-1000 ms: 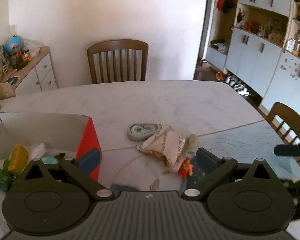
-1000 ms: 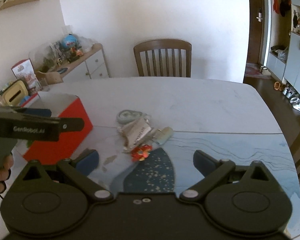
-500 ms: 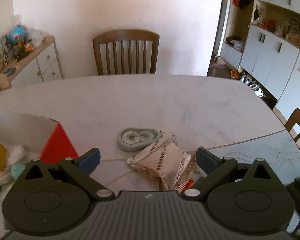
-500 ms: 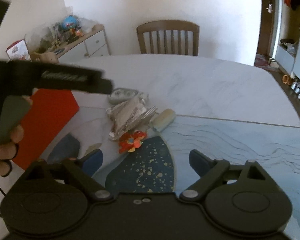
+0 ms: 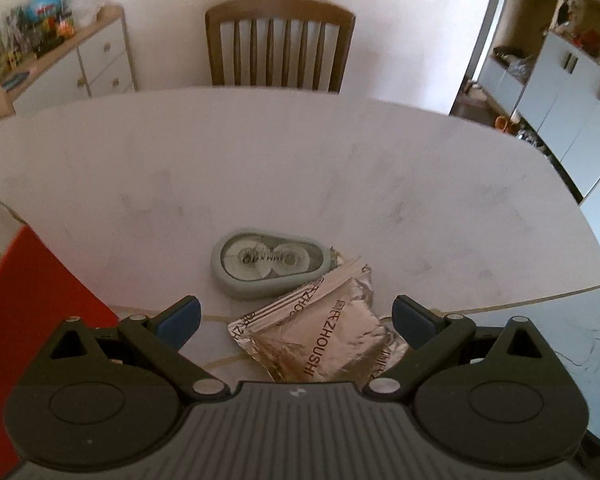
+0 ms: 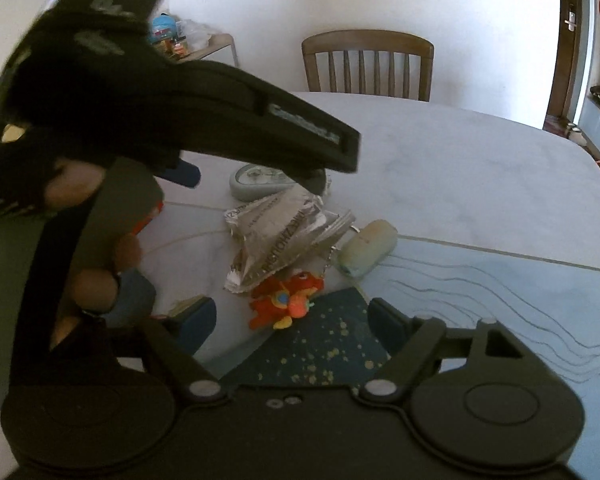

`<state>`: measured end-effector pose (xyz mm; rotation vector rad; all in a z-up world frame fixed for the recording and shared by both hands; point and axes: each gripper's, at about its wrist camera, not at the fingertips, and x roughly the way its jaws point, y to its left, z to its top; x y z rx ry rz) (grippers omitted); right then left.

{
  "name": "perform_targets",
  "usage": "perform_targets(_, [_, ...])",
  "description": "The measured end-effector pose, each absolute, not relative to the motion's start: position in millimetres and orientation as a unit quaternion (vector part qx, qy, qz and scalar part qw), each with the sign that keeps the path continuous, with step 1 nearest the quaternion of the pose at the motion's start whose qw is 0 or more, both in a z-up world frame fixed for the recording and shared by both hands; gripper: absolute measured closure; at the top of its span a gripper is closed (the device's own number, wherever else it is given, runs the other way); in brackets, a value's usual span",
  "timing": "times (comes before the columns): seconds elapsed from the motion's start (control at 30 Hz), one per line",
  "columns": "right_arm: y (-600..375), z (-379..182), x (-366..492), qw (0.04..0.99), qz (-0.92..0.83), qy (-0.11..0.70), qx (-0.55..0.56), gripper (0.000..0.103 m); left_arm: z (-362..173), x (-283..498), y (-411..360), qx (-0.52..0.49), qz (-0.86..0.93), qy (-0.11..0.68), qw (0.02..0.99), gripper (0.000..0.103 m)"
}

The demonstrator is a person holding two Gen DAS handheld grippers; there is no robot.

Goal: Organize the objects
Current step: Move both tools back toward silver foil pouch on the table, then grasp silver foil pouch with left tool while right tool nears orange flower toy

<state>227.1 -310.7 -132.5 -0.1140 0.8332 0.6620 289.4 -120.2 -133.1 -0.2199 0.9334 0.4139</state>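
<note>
A silver foil packet point(image 5: 320, 340) lies on the table between the open fingers of my left gripper point(image 5: 296, 318), just above it. A grey-green correction tape dispenser point(image 5: 270, 262) lies beyond the packet. In the right wrist view the packet point(image 6: 280, 236) lies with a red and orange plush toy point(image 6: 288, 304) in front of it and a pale cylinder point(image 6: 366, 252) to its right. My right gripper point(image 6: 292, 324) is open and empty, just short of the plush toy. The left gripper point(image 6: 256, 174) hangs over the packet and tape dispenser point(image 6: 256, 182).
A red box point(image 5: 32, 304) stands at the left edge. A wooden chair point(image 5: 280, 46) stands at the far side of the marble table point(image 5: 300, 168). A sideboard point(image 5: 60, 60) with clutter is at the left wall. Cabinets point(image 5: 560, 92) stand at the right.
My left gripper has moved right and forward, away from the red box, and now straddles the foil packet. My right gripper has moved closer to the plush toy.
</note>
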Motion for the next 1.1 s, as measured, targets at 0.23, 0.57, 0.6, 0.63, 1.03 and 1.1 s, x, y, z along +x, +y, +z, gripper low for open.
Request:
perform_targets(0.23, [-311, -138, 236, 0.859, 0.317, 0.399, -0.049, 0.024, -148, 300, -105, -0.152, 0.181, 0.478, 0.846, 0.001])
perform_targets(0.57, [-308, -145, 240, 0.856, 0.322, 0.400, -0.055, 0.033, -151, 305, -110, -0.145, 0.174, 0.495, 0.839, 0.009])
perform_targets(0.6, [-307, -145, 240, 0.856, 0.324, 0.398, -0.056, 0.034, -150, 305, -111, -0.144, 0.172, 0.495, 0.839, 0.013])
perform_targets(0.63, [-306, -146, 239, 0.856, 0.326, 0.397, -0.056, 0.036, -150, 304, -111, -0.143, 0.171, 0.495, 0.840, 0.014])
perform_targets(1.03, [-303, -142, 234, 0.856, 0.331, 0.391, -0.064, 0.065, -145, 287, -114, -0.154, 0.144, 0.477, 0.853, 0.048])
perform_targets(1.1, [-305, -141, 233, 0.857, 0.328, 0.393, -0.062, 0.065, -144, 285, -113, -0.156, 0.140, 0.473, 0.856, 0.052])
